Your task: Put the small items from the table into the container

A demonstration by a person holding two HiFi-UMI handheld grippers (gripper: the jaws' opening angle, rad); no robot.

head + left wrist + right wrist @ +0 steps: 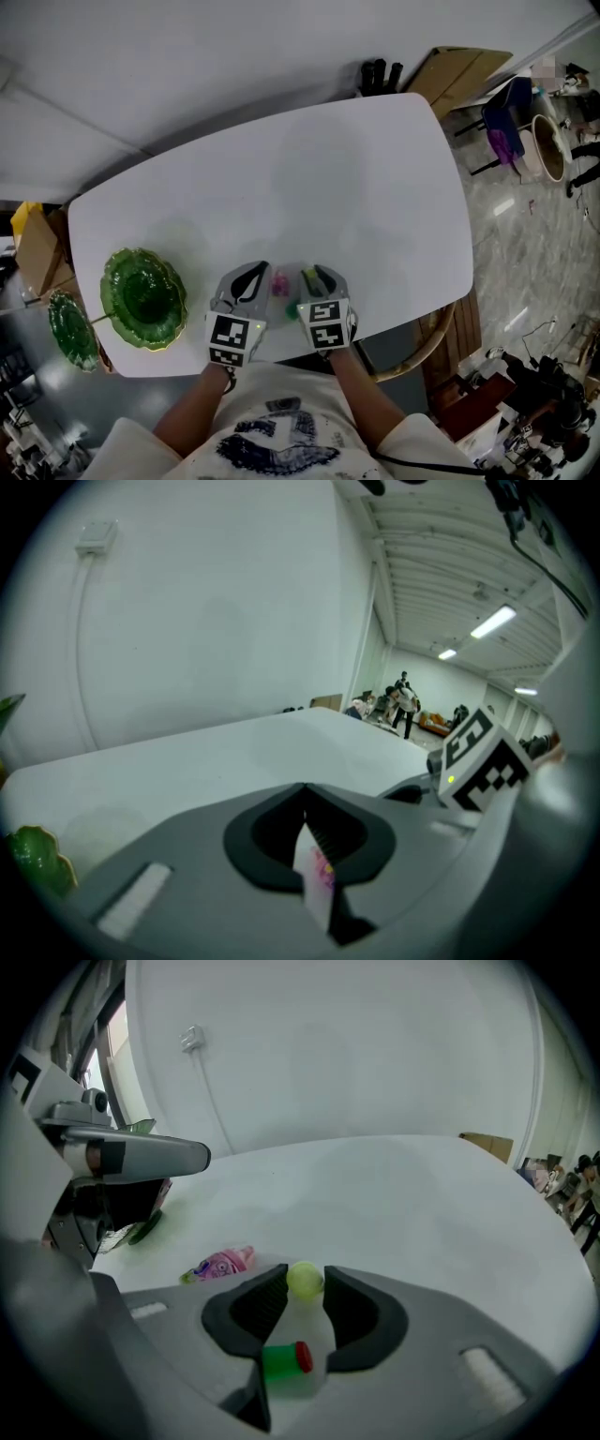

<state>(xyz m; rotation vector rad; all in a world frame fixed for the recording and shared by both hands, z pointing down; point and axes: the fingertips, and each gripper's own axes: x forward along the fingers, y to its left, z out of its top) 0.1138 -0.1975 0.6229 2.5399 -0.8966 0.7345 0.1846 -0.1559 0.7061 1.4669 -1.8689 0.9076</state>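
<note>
My left gripper [305, 810] has its jaws clamped on a packet [316, 881], bound for the bowl [120, 274] at lower left. My right gripper [306, 1273], jaws apart, straddles a ball [304, 1282] on the counter [403, 1199], apparently to grab it.

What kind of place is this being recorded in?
Likely a lab or workshop space, not a home. A white table stands by a plain wall, cardboard boxes and tangled cables and gear sit on the floor around it, and the left gripper view shows strip lights on an open ceiling.
</note>
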